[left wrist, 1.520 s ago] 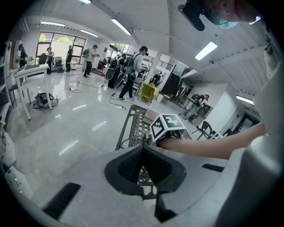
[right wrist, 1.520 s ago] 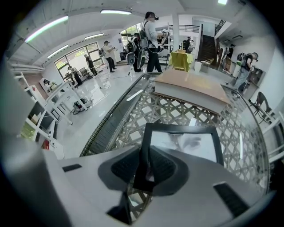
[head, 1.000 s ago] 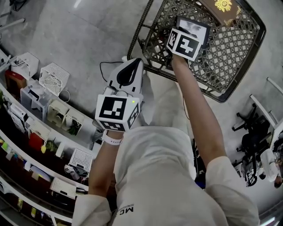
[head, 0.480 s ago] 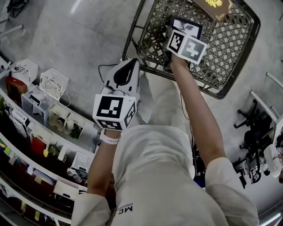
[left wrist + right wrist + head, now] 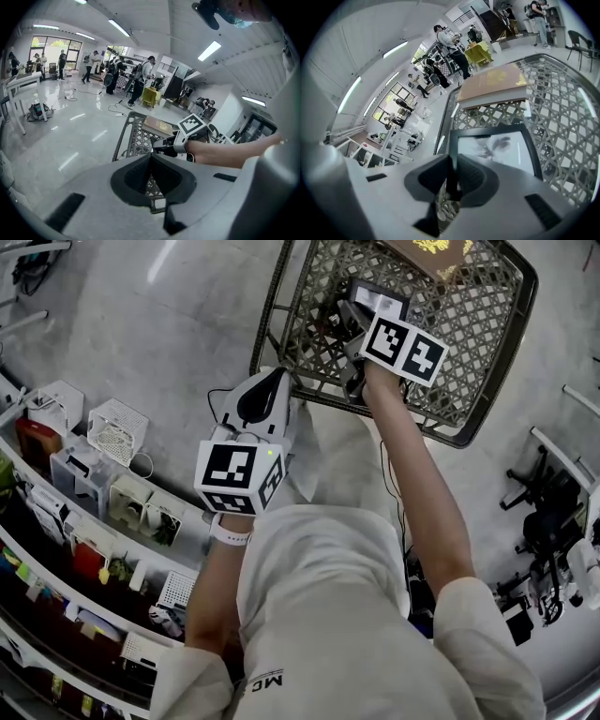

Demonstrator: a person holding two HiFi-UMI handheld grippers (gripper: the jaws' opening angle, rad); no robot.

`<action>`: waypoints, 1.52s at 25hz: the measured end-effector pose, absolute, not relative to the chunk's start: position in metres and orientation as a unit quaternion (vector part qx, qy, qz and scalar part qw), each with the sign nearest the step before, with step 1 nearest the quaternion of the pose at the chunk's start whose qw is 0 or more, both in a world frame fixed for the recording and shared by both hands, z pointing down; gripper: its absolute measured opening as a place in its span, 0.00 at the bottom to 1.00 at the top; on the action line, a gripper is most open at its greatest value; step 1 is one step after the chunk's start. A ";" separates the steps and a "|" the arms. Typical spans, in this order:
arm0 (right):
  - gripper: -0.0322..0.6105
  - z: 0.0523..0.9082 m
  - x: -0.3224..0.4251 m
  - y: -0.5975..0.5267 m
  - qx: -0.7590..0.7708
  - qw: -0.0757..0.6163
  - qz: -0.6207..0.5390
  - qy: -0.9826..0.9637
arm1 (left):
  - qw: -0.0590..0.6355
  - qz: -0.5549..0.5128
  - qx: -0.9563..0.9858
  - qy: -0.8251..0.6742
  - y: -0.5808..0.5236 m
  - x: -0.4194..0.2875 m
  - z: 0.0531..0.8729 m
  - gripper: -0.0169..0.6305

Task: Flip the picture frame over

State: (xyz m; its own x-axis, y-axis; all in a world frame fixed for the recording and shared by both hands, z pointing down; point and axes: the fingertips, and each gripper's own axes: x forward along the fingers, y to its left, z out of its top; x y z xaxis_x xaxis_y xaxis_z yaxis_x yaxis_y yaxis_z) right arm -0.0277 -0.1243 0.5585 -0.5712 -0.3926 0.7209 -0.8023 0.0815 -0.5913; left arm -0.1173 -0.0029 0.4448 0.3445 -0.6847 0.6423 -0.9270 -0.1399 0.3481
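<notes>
- Picture frame (image 5: 497, 150): over the middle of the lattice table (image 5: 469, 352), nearer the table's near rim than its far one. Face with a grey print turned up toward the right gripper's camera.
- Right gripper (image 5: 351, 319): clenched on the frame's near-left edge. A thin dark edge sits between the pads, so it is grasping the frame, not empty.
- Key relation: the frame extends away from the right gripper toward the table's far rim. The held edge is the one closest to the table's near rim. Whether the far edge touches the mesh I cannot tell.
- Judgement: the flip looks to hinge on that held near edge. A roll of the wrist would carry the far edge over, print side going down onto the table.
- Book (image 5: 431, 251) with a gold emblem lies at the table's far rim, just beyond the frame. Judgement: a frame tipped forward could land on it, so room is tight on that side.
- Left gripper (image 5: 265, 392): outside the table's near-left corner, well apart from the frame. Jaws closed together, nothing between them. The right hand is clearly the nearer one.
</notes>
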 end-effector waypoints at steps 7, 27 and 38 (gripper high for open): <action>0.16 0.540 -0.017 -0.127 0.388 0.129 0.571 -0.712 | 0.355 0.173 0.744 -0.539 -0.014 -0.111 0.442 0.06; 0.17 0.500 0.012 -0.131 0.284 -0.076 0.669 -0.682 | 0.340 0.191 0.778 -0.492 -0.027 -0.063 0.435 0.06; 0.17 0.491 0.032 -0.127 0.179 -0.186 0.706 -0.660 | 0.338 0.203 0.786 -0.475 -0.028 -0.050 0.438 0.06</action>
State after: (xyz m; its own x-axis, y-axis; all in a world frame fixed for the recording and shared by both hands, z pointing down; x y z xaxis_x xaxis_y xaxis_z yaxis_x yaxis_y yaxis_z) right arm 0.0322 -0.1271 0.4914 -0.8669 -0.4984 0.0081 0.0254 -0.0604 -0.9978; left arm -0.0499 -0.0278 0.4385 0.4658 -0.6107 0.6403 -0.8849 -0.3192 0.3393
